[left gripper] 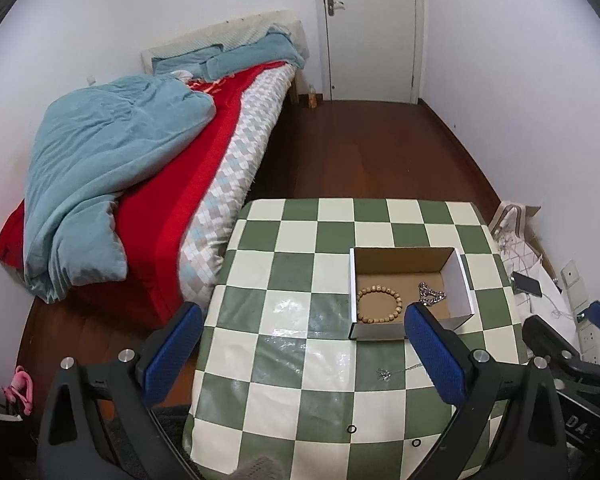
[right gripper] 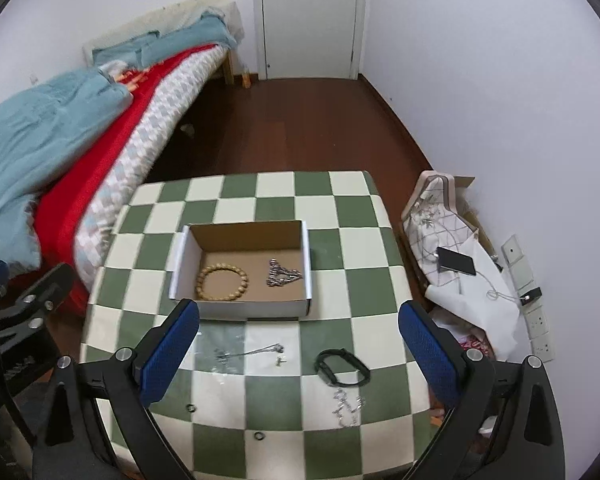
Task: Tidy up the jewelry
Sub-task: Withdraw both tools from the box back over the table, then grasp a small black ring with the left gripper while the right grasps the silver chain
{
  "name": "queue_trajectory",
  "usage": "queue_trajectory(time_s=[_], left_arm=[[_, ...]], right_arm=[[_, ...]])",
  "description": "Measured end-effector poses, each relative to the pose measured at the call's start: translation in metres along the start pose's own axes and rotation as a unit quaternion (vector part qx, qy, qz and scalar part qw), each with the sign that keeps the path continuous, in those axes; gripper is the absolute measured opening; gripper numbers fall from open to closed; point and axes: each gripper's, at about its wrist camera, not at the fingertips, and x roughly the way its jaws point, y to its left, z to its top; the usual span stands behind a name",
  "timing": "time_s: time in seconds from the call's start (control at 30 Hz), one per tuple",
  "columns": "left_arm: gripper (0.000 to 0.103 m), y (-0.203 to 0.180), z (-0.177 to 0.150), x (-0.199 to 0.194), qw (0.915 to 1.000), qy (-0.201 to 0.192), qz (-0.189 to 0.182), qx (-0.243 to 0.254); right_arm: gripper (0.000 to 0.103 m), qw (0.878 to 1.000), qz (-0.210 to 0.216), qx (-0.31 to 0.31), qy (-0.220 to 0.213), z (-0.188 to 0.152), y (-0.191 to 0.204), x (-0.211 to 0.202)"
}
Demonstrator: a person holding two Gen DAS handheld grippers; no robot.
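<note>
1. The box [right gripper: 242, 272] sits open-topped on the checked table [right gripper: 340, 208], its long axis running left to right across the right wrist view; white outside, brown card inside.
2. Inside it, a bead bracelet [right gripper: 222, 282] of tan wooden beads lies flat as a ring at the left, and a silver chain [right gripper: 282, 273] lies bunched in a rough triangle at the right, the two well apart.
3. In front of the box, on the table, a thin necklace [right gripper: 252, 352] stretches left to right, and a black band [right gripper: 342, 367] lies as a loop just to its right.
4. Nearer the camera lie a crumpled silver bracelet [right gripper: 348, 404] and two small dark rings [right gripper: 191, 409], [right gripper: 258, 436].
5. The right wrist view alone shows the band and the silver bracelet; the left wrist view shows only part of the necklace [left gripper: 386, 374] and the rings [left gripper: 351, 429].
6. The left gripper [left gripper: 300, 354] has its jaws wide and holds nothing; it hangs over the table's left part.
7. The right gripper [right gripper: 298, 346] is likewise wide and empty, above the loose pieces.
</note>
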Motion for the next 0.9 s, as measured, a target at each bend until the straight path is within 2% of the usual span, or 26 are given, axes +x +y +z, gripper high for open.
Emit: queue_trajectory(time_s=[0.1,0.2,0.33,0.4,0.5,0.63,0.77,0.9], left_arm=[[0.103,0.008,-0.01,-0.007,0.9999,-0.005,0.01,-0.004],[0.103,0.012,-0.025,-0.004,0.9996,-0.001,0.028,0.005],[0.103,0.017,-0.06,0.023,0.9976,0.043,0.052,0.015],[0.103,0.016,-0.079,0.041,0.9958,0.071,0.055,0.019],[0.102,0.004,-0.111,0.068,0.9914,0.117,0.044,0.041],[0.098,-0.019,-0.149,0.102,0.9811,0.179,0.017,0.071],[0.097,-0.036,-0.162,0.121,0.9761,0.2,0.01,0.083],[0.096,-0.051,-0.166,0.133,0.9741,0.205,0.004,0.095]], right_arm=[[0.101,1.0,0.016,0.012,-0.009,-0.011,-0.003,-0.012],[0.101,1.0,0.016,0.024,0.001,-0.028,-0.013,-0.01],[0.101,0.998,0.003,0.051,0.046,-0.057,-0.039,0.013],[0.094,0.995,-0.002,0.07,0.072,-0.075,-0.057,0.03],[0.079,0.991,-0.012,0.086,0.101,-0.098,-0.078,0.049],[0.075,0.984,-0.022,0.113,0.138,-0.132,-0.108,0.075],[0.071,0.976,-0.022,0.134,0.171,-0.158,-0.129,0.101],[0.071,0.973,-0.022,0.134,0.188,-0.167,-0.132,0.124]])
